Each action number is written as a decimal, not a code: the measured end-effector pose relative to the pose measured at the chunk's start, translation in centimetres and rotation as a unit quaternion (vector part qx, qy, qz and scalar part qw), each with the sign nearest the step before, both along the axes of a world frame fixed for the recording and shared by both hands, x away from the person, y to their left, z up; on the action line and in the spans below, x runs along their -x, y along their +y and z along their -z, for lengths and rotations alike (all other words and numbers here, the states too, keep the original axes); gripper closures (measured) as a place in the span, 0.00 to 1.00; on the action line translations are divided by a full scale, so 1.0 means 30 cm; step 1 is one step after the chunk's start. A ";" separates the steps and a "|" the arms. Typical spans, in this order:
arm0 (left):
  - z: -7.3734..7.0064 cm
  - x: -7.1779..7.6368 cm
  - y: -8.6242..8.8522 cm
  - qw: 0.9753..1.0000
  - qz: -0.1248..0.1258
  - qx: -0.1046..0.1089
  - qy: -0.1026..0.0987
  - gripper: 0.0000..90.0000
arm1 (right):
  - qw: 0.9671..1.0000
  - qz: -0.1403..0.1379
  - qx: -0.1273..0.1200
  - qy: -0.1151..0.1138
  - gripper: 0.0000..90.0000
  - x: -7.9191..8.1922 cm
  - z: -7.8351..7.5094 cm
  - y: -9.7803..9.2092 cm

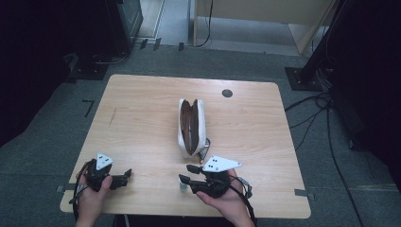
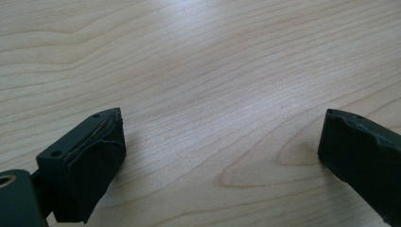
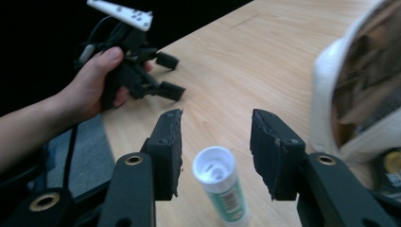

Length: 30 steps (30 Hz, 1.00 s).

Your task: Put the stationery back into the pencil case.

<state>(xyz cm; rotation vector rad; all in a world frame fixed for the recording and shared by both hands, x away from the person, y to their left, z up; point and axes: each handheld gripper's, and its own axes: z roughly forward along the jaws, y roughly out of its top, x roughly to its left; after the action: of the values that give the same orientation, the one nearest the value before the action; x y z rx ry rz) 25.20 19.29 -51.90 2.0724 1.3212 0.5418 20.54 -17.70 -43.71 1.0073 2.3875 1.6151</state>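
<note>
A pale wooden table point(image 1: 142, 123) with rounded corners and a visible grain stands on grey carpet. Near its middle lies a white fabric pouch point(image 1: 191, 126), long and soft-sided, its top spread open to show a brown lining. A small dark round disc point(image 1: 227, 93) sits in the tabletop at the far side.

At the near edge, right of centre, the right gripper point(image 1: 185, 173) is held in a hand point(image 1: 227, 196), its two black jaws spread apart and pointing left. Between them lies a small tube point(image 3: 221, 187), a white cylinder with a green printed label and a white ribbed round end. In the right gripper view the tube rests on the wood in the gap between the rough, chipped jaw pads, touching neither, so the jaws grip nothing.

At the near left corner the left gripper point(image 1: 126, 177) rests low over the table in the other hand point(image 1: 92, 194), a light three-cornered plate on top. In the left gripper view its matte black jaws stand wide apart over bare wood, holding nothing.
</note>
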 end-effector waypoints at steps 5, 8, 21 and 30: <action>0.000 0.000 0.000 1.000 0.000 0.000 0.000 0.02 | 1.000 -0.022 0.013 -0.006 0.55 0.005 0.012 0.017; 0.000 0.000 0.000 1.000 0.000 0.000 0.000 0.02 | 0.999 -0.033 0.022 -0.007 0.52 0.007 0.019 0.026; 0.000 0.000 0.000 1.000 0.000 0.000 0.000 0.02 | 0.997 -0.043 0.053 -0.022 0.50 0.008 0.058 0.038; 0.000 0.000 0.000 1.000 0.000 0.000 0.000 0.02 | 0.995 -0.029 0.086 -0.042 0.60 0.010 0.084 0.030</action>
<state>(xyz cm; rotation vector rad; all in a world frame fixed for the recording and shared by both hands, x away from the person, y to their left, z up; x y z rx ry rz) 25.20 19.29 -51.90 2.0717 1.3218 0.5418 20.25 -16.79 -46.24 0.8287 2.4700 1.4084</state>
